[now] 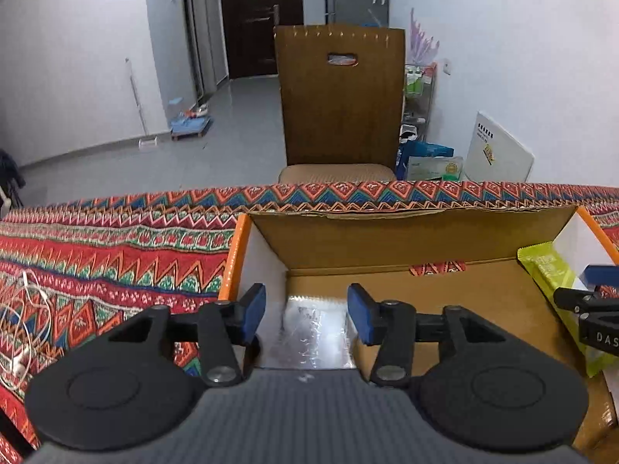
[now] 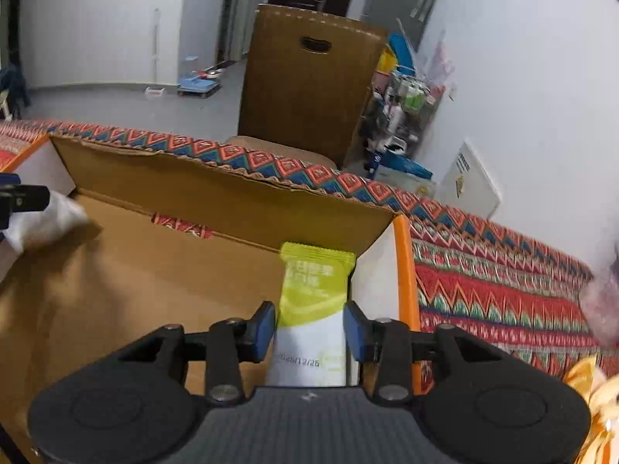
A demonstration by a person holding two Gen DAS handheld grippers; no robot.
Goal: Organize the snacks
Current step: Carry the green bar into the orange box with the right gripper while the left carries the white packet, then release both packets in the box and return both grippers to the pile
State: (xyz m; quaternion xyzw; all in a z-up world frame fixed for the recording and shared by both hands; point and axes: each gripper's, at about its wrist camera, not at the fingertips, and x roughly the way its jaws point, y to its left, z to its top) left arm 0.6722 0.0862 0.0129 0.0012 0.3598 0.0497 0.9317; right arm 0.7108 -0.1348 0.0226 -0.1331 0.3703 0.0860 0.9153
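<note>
A wooden chair (image 1: 340, 100) stands beyond the far edge of the table, filling the upper middle of the left wrist view, with a dark door (image 1: 261, 15) behind it at the top and a wire rack of bottles (image 1: 419, 89) to its right against the white wall. A white board (image 1: 499, 150) leans on that wall at right, and white earphone cables (image 1: 23, 321) lie on the patterned tablecloth (image 1: 116, 247) at the left edge. The open cardboard box (image 1: 387, 232), orange along its side rims, sits on the cloth in the lower middle and right of both views, and its raised back flap blocks sight of the table edge behind it. The left gripper (image 1: 306, 311) is held low over the box's left end, jaws spread wide, above a clear shiny packet (image 1: 313, 332) that lies on the box floor between the fingers without touching them. The right gripper (image 2: 309, 328) is tipped down into the box's right end; its blue pads sit close on either side of a green and white snack bar (image 2: 315, 297), though whether they actually pinch the wrapper cannot be told. The bar's green end lies against the box's right wall near the far corner.
</note>
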